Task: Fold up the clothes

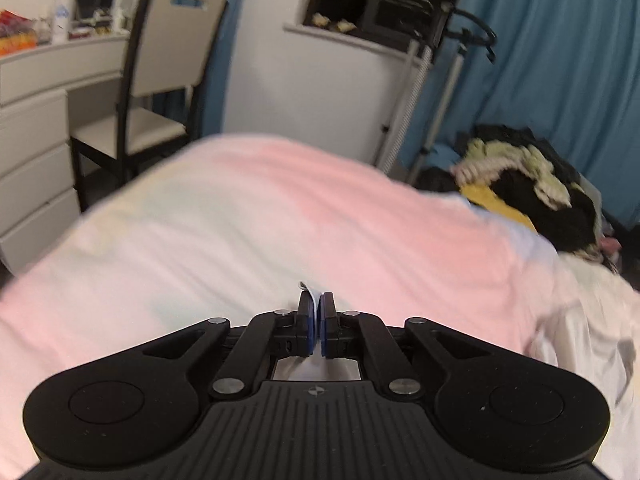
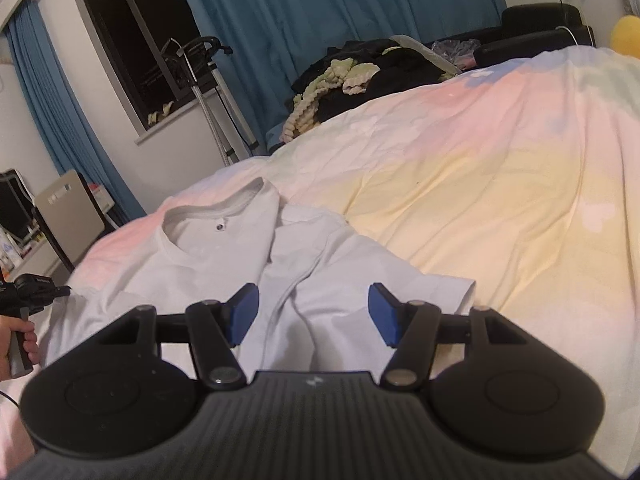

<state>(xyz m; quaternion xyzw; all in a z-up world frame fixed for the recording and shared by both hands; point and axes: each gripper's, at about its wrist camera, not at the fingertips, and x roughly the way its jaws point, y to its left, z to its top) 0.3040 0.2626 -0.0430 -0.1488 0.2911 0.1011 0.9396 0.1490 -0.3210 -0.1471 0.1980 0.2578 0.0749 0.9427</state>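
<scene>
My left gripper (image 1: 316, 322) sits nearest the lens: the two blue pads are pressed together on a thin fold of white fabric, a small edge of which sticks up past the tips. Seen from the right wrist, that same gripper (image 2: 60, 292) appears at the far left edge, held by a hand (image 2: 16, 340), right at the left edge of the white t-shirt (image 2: 224, 264). My right gripper (image 2: 313, 312) has its jaws parted, blue pads well apart, nothing pinched between them; it hovers above the near part of the shirt. The shirt lies crumpled on the pastel bedspread (image 2: 480, 184), neck opening toward the far left, one short sleeve spread out to the right, folds running down the middle. In the left wrist view the bedspread (image 1: 280, 216) fills the middle, blurred; the shirt's white cloth (image 1: 592, 344) shows at the right edge. Far right, beyond the bed, a heap of dark clothes (image 1: 532, 184) with a pale knitted piece on top; the same heap (image 2: 360, 72) shows at the far side in the right view. Far left: a chair (image 1: 160, 80) beside a white dresser (image 1: 36, 152). Blue curtains (image 2: 320, 20) hang behind, next to a dark window (image 2: 136, 40).
</scene>
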